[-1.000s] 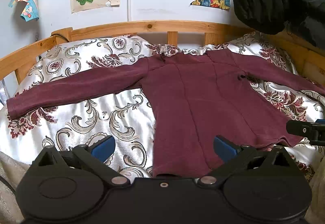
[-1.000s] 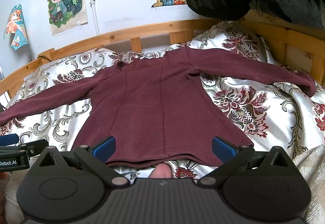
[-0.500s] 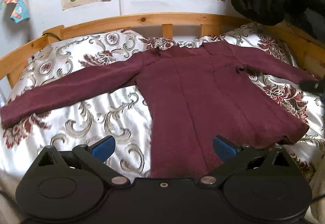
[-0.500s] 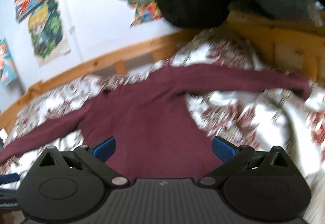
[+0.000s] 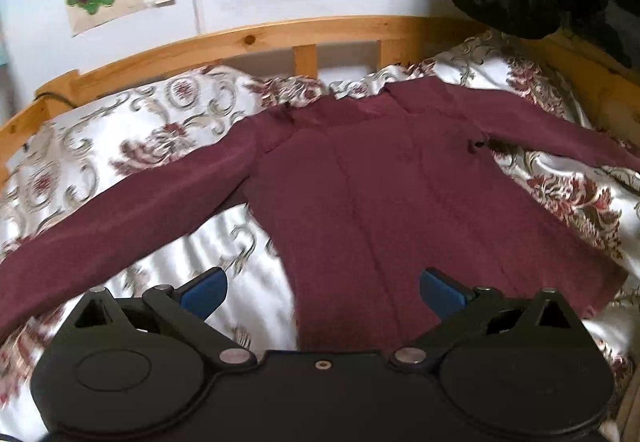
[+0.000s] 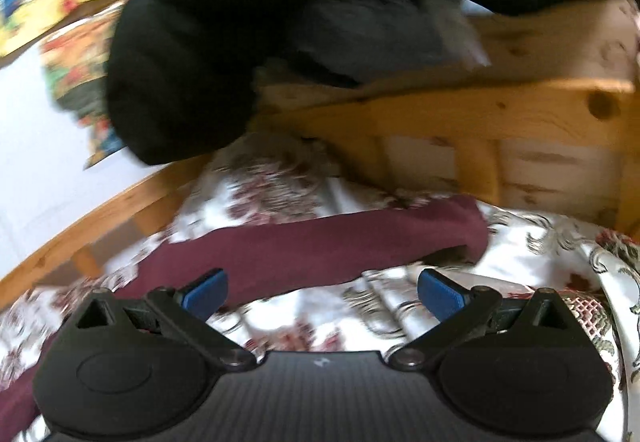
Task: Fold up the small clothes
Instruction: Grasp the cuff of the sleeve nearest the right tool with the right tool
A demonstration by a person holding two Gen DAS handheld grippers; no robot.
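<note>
A maroon long-sleeved top (image 5: pixel 384 201) lies flat on the patterned bedspread, sleeves spread out to both sides. My left gripper (image 5: pixel 322 292) is open and empty, hovering over the top's lower left hem and the bedspread beside it. My right gripper (image 6: pixel 320 292) is open and empty, just short of the top's right sleeve (image 6: pixel 320 246), whose cuff (image 6: pixel 468 226) lies near the bed's wooden side rail. The right wrist view is blurred by motion.
The white bedspread (image 5: pixel 132 145) with red and grey floral print covers the bed. A wooden headboard rail (image 5: pixel 248 41) runs behind it and a side rail (image 6: pixel 500 109) stands on the right. A black padded jacket (image 6: pixel 280 21) hangs over the corner. Posters hang on the wall.
My right gripper has swung right, from the top's hem to its right sleeve near the cuff. My left gripper has moved forward and closer over the top's left side. Both stay open.
</note>
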